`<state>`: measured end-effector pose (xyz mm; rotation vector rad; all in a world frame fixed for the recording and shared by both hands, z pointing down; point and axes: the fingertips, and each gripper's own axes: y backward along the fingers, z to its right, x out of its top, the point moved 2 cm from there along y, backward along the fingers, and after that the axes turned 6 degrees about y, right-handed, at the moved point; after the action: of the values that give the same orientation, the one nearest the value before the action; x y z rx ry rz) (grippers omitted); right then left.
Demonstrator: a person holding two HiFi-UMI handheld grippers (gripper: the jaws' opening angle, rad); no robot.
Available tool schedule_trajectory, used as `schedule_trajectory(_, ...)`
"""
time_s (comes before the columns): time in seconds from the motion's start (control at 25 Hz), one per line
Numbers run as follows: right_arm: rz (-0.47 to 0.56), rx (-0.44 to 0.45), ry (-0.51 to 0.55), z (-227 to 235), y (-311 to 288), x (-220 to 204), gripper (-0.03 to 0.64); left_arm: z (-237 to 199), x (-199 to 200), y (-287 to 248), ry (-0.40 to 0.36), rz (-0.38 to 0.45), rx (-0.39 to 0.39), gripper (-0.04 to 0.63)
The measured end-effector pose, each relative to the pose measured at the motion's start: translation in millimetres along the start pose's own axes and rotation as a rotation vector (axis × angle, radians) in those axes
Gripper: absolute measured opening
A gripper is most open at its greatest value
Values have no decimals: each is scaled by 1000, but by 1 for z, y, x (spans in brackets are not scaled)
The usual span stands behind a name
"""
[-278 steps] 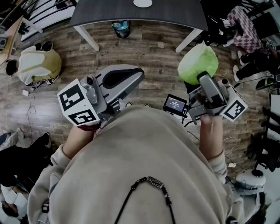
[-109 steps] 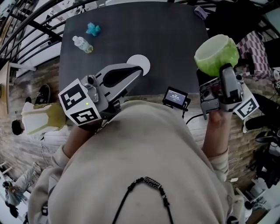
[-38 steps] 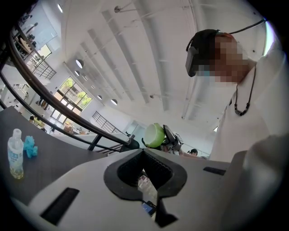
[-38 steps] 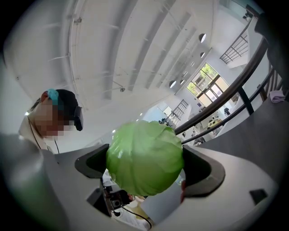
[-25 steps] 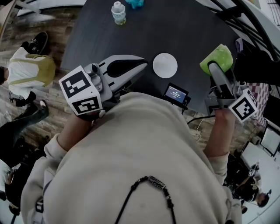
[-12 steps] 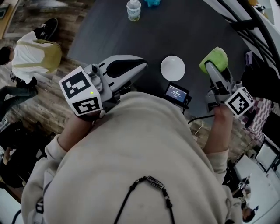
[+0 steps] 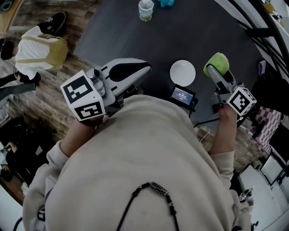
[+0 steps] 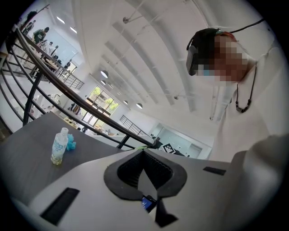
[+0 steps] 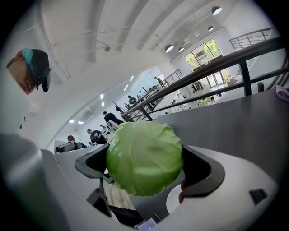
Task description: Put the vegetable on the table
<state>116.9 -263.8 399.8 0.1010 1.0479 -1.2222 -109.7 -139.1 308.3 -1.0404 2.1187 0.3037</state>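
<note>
A round green cabbage (image 7: pixel 216 62) (image 9: pixel 144 158) is clamped between the jaws of my right gripper (image 7: pixel 216 67) (image 9: pixel 146 164), which is shut on it and held above the right part of the dark grey table (image 7: pixel 198 36). My left gripper (image 7: pixel 143 67) (image 8: pixel 144 151) hangs at the table's near left edge with its jaws closed together and nothing between them.
A small white plate (image 7: pixel 183 72) lies on the table between the two grippers. At the far edge stand a clear plastic bottle (image 7: pixel 145 9) (image 8: pixel 58 146) and a blue object (image 7: pixel 165 2). Wooden floor (image 7: pixel 36 90) lies to the left, with a person in a yellow and white top (image 7: pixel 38 47).
The table has come nearer under both grippers. My right gripper has lowered with the cabbage toward the table's right part. The left gripper has kept its pose.
</note>
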Motion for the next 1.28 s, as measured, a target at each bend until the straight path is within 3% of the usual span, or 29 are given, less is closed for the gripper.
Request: schedule_trajectory(1.28,-425,-158,-38,110,-58,-156,495,-6,-20,28,45,32,179,6)
